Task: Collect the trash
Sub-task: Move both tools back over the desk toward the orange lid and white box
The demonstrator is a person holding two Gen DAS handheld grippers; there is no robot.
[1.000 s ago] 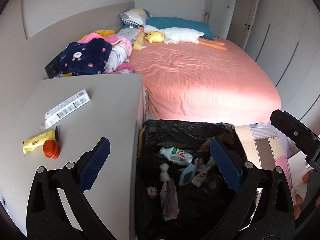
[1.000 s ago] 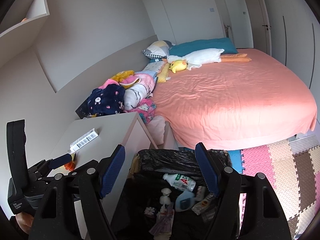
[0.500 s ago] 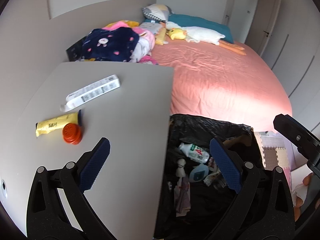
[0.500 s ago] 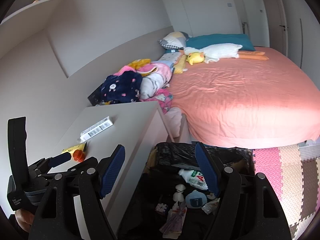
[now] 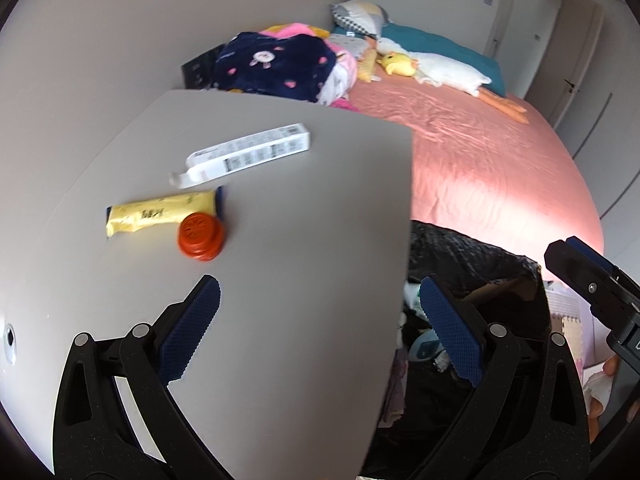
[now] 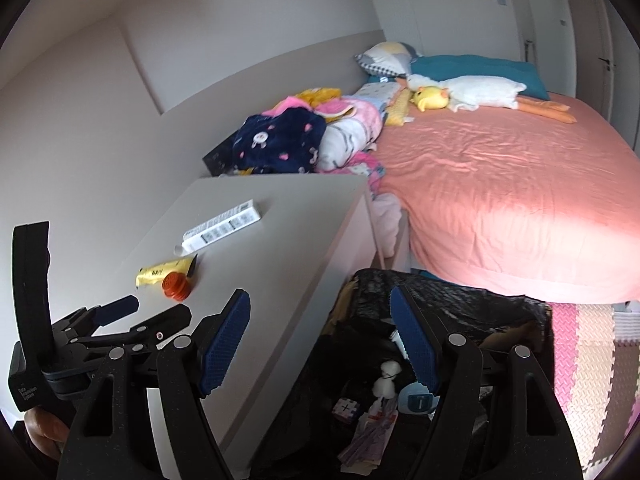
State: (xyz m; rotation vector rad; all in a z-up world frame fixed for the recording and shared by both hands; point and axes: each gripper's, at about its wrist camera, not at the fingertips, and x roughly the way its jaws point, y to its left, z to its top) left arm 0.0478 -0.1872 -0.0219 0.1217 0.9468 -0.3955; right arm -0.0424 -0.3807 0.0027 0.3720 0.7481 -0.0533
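On the grey nightstand (image 5: 304, 240) lie a white printed box (image 5: 248, 152), a yellow wrapper (image 5: 160, 212) and an orange cap (image 5: 201, 235); they also show in the right wrist view: box (image 6: 222, 226), wrapper (image 6: 164, 270), cap (image 6: 176, 286). A bin lined with a black bag (image 6: 452, 312) stands beside the nightstand and holds several pieces of trash (image 6: 384, 404). My left gripper (image 5: 320, 328) is open and empty above the nightstand's right part, short of the cap. My right gripper (image 6: 320, 344) is open and empty above the bin's near side.
A bed with a pink sheet (image 6: 520, 184) lies beyond the bin, with piled clothes (image 6: 296, 140) and a plush duck (image 6: 460, 94) on it. Foam floor mats (image 6: 592, 360) lie at the right. Walls close in behind and left of the nightstand.
Both grippers have swung left, away from the bin and toward the nightstand. The items on the nightstand now sit nearer the middle of the left wrist view. Both stay open.
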